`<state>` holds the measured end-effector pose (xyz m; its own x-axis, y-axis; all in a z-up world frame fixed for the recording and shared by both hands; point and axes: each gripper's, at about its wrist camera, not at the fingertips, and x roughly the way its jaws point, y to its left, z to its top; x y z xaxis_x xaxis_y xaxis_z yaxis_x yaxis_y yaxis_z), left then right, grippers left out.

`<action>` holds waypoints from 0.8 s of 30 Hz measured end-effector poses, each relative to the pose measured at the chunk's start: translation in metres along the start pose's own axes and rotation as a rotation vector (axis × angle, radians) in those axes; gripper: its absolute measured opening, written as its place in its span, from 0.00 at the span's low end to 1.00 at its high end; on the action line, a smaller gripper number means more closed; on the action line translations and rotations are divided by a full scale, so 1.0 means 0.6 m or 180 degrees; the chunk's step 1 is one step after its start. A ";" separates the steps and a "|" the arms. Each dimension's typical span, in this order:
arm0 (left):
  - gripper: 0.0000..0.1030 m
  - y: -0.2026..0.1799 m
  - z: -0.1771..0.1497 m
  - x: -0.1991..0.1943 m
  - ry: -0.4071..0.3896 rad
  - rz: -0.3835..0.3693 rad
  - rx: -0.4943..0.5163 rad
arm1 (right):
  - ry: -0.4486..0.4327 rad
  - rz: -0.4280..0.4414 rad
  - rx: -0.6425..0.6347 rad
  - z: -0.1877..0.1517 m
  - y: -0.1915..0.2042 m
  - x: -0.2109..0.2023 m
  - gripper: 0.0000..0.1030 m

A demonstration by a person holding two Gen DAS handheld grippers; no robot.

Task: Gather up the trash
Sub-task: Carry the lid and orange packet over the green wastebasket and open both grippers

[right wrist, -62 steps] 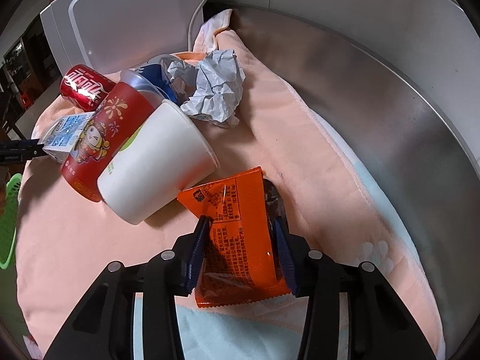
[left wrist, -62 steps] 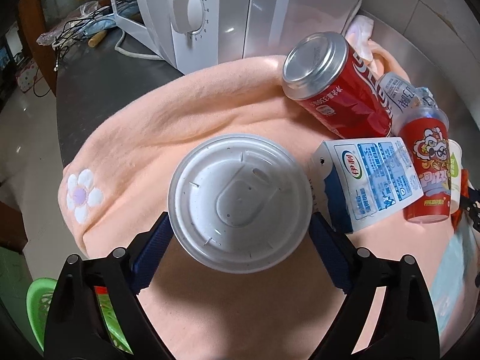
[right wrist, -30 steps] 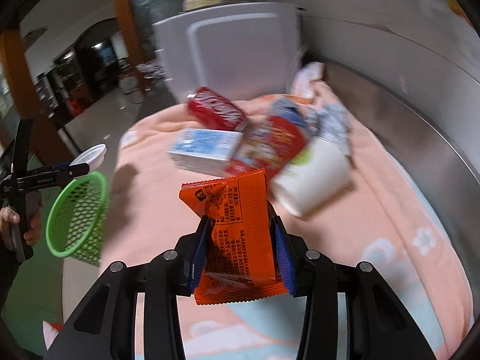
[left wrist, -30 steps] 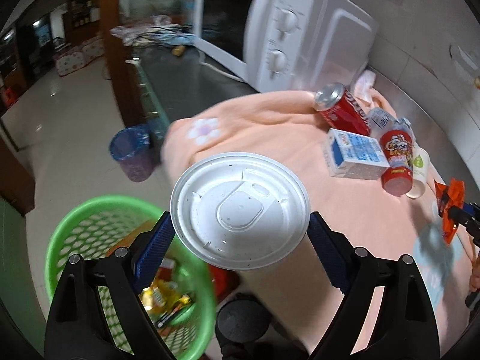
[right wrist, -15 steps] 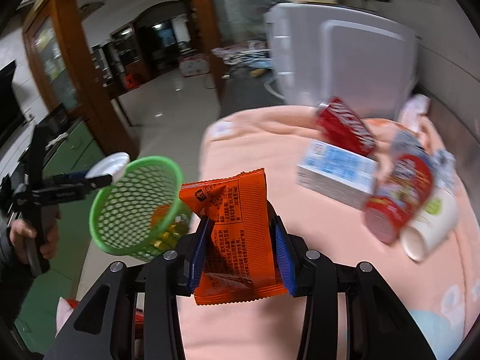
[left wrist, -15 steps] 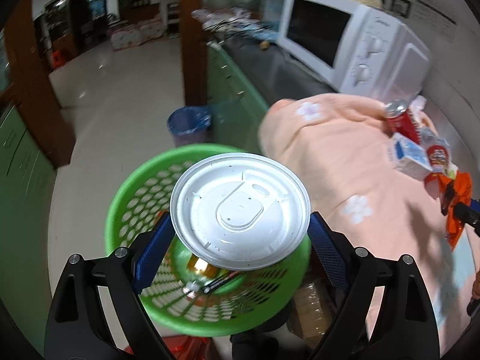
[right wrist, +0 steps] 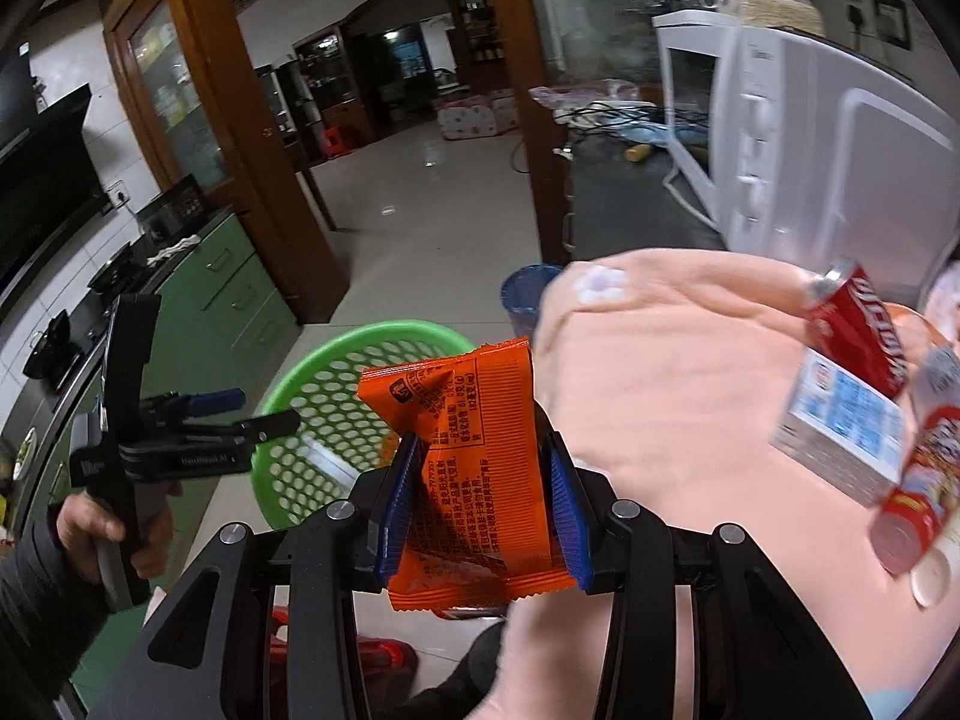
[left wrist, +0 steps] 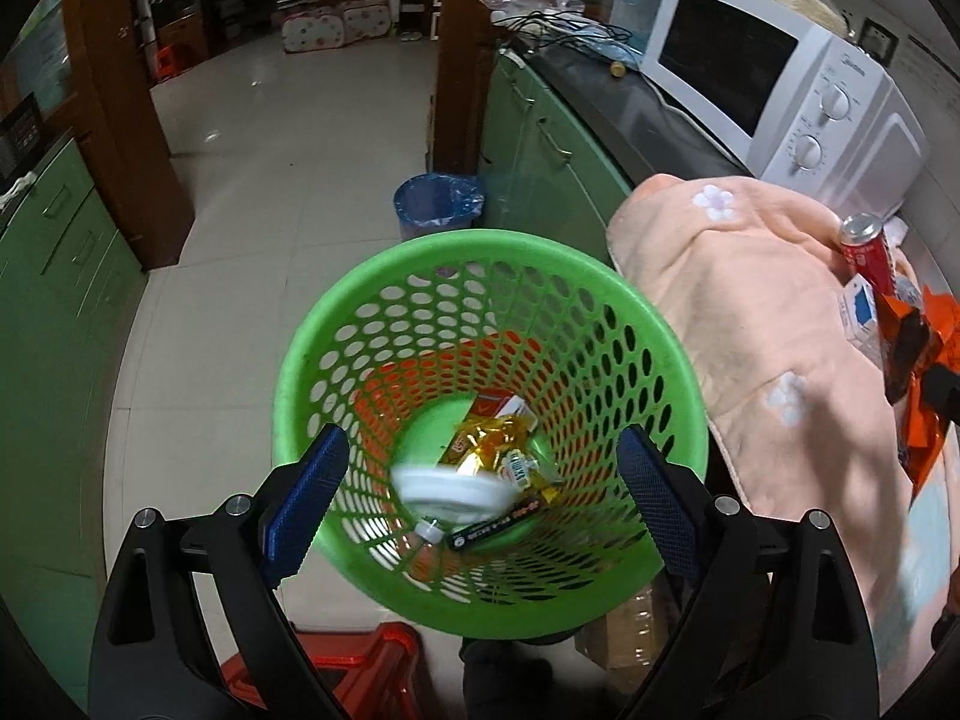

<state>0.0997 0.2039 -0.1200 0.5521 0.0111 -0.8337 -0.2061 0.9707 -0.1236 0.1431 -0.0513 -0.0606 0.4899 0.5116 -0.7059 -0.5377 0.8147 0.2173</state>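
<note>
**Bin, Lid, Packet: Items in Hand and Below**

My left gripper [left wrist: 480, 492]: black frame, blue ribbed pads, jaws spread wide over the bin with nothing between them; they have just been opening further.

Bin [left wrist: 600, 288]: green plastic, round, walls pierced with oval holes, standing on the tiled floor beside the counter.

Lid [left wrist: 450, 489]: white plastic disc, blurred, inside the bin above the litter at its bottom. Under it lie crinkled gold foil wrappers [left wrist: 492, 438], a small red-and-white carton and a dark flat stick pack.

My right gripper [right wrist: 483, 504]: same make, pads pressed onto the packet [right wrist: 474, 462]. Packet is orange, glossy film with crimped, serrated ends and printed text, held upright in the air, with the bin beyond it.

Towel [right wrist: 660, 360]: peach, fleecy, with white flower motifs, draped over the counter edge.

On the towel: red can [right wrist: 858, 324] lying on its side, blue-and-white carton [right wrist: 840, 432], red bottle [right wrist: 918, 480], all blurred.

Microwave [left wrist: 780, 72]: white, boxy, two round dials, on the dark counter.
</note>
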 end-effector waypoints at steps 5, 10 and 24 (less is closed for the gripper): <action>0.89 0.019 -0.005 -0.008 -0.0014 0.0019 -0.0115 | 0.0066 0.0114 -0.0037 0.017 0.026 0.037 0.39; 0.91 0.039 -0.011 -0.019 -0.0040 0.0038 -0.0219 | 0.0157 0.0214 -0.0035 0.023 0.050 0.075 0.39; 0.93 0.064 -0.015 -0.036 -0.0085 0.0080 -0.0356 | 0.0279 0.0416 0.0040 0.026 0.083 0.132 0.61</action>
<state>0.0725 0.2389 -0.1115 0.5665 0.0430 -0.8229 -0.3083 0.9372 -0.1632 0.1656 0.0342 -0.0953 0.3543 0.5882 -0.7270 -0.5841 0.7463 0.3191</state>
